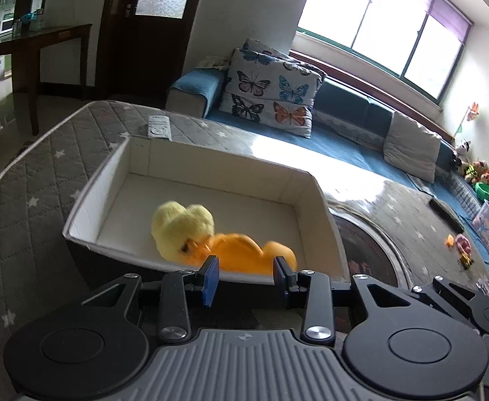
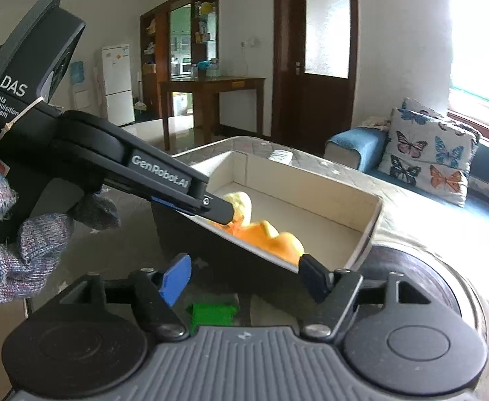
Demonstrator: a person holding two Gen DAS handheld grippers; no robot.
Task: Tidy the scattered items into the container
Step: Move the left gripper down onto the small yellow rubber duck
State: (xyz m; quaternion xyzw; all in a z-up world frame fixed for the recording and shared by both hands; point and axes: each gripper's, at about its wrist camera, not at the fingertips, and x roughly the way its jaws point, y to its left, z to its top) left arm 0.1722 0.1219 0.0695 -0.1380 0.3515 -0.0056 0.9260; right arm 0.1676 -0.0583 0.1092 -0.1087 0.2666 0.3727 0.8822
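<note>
A white-lined box point(image 1: 104, 180) stands on a grey star-quilted table point(image 1: 27, 183). A yellow and orange plush duck point(image 1: 191, 230) lies inside it near the front wall. My left gripper point(image 1: 246, 275) is open and empty, its blue-padded fingers just over the box's near rim above the duck's orange part. In the right wrist view the box point(image 2: 371, 220) and duck point(image 2: 271, 237) show too, with the left gripper point(image 2: 226, 212) reaching over the rim. My right gripper point(image 2: 244, 277) is open and empty, in front of the box, above a green object point(image 2: 211, 314).
A white remote point(image 1: 159, 127) lies behind the box. A black remote point(image 1: 445, 214) and small toys point(image 1: 458, 244) lie at the table's right end. A blue sofa with butterfly cushions point(image 1: 268, 93) runs behind. A round dark inlay point(image 1: 368, 254) is beside the box.
</note>
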